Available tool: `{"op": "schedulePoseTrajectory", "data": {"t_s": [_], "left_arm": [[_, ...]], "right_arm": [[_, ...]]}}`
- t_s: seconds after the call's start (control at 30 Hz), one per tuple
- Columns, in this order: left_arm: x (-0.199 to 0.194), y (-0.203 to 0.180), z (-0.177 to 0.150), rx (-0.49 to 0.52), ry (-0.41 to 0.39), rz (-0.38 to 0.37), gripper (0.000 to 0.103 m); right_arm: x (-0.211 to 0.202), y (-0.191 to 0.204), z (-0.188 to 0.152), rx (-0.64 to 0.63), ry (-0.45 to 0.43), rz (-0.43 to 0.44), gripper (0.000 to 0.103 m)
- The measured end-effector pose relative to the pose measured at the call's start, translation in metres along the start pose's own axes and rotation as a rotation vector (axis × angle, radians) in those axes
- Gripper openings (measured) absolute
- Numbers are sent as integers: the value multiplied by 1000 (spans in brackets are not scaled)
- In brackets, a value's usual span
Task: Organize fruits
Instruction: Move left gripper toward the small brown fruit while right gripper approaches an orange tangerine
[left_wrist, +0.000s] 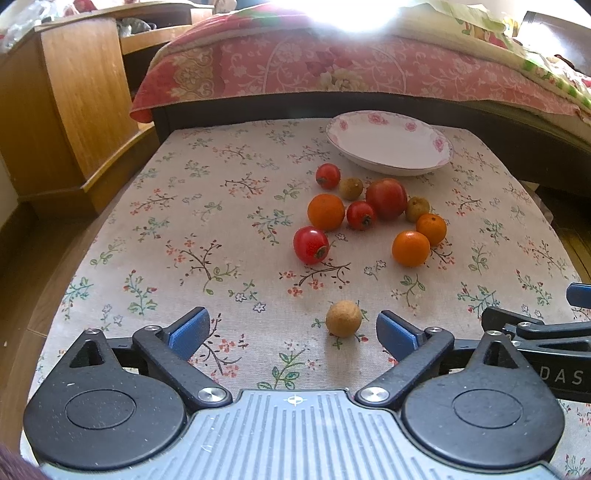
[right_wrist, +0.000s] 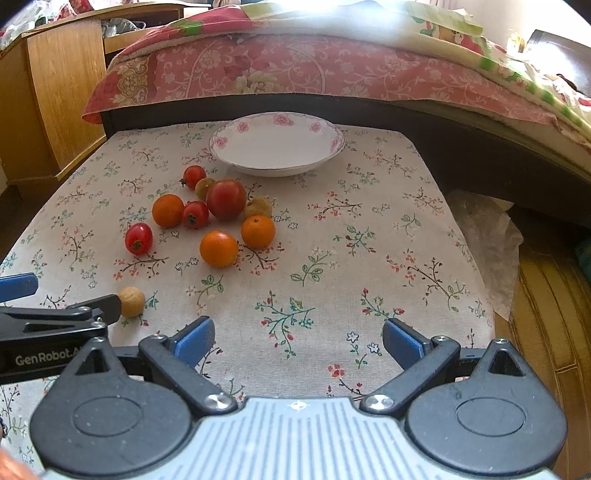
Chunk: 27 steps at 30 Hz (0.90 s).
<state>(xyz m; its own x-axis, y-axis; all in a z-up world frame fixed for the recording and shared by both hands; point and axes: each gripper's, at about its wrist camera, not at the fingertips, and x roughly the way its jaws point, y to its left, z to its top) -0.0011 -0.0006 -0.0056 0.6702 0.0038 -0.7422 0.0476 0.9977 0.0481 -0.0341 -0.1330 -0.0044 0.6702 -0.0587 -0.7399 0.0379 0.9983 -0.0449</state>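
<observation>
1. Fruits (left_wrist: 373, 214) are seen from the left wrist scattered on the tabletop (left_wrist: 166, 236), just short of the empty plate (left_wrist: 388, 142). One longan (left_wrist: 343, 318) is framed between the spread fingers of the left hand-held gripper (left_wrist: 291, 328), apparently lined up for a first pick.

2. From the right wrist, the right hand-held gripper (right_wrist: 297, 339) is held spread above bare cloth, holding nothing, likely kept clear of the left one.

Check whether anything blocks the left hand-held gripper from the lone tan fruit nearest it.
Nothing visible does. The tan fruit lies alone on the floral cloth, just ahead of the open left hand-held gripper, toward its right finger. The fruit cluster and plate sit farther back.
</observation>
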Motion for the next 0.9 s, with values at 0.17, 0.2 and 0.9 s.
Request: {"op": "schedulePoseTrajectory", "data": {"t_s": [0.17,0.2,0.9], "left_arm": [[1,-1,0,3,2,-1,98],[1,-1,0,3,2,0,98],[4,-4,0,18,6,0,97]], "right_arm": [[1,0,0,0,3,1,100],[1,0,0,0,4,1,100],[4,0,0,-3,21,15,96]]}}
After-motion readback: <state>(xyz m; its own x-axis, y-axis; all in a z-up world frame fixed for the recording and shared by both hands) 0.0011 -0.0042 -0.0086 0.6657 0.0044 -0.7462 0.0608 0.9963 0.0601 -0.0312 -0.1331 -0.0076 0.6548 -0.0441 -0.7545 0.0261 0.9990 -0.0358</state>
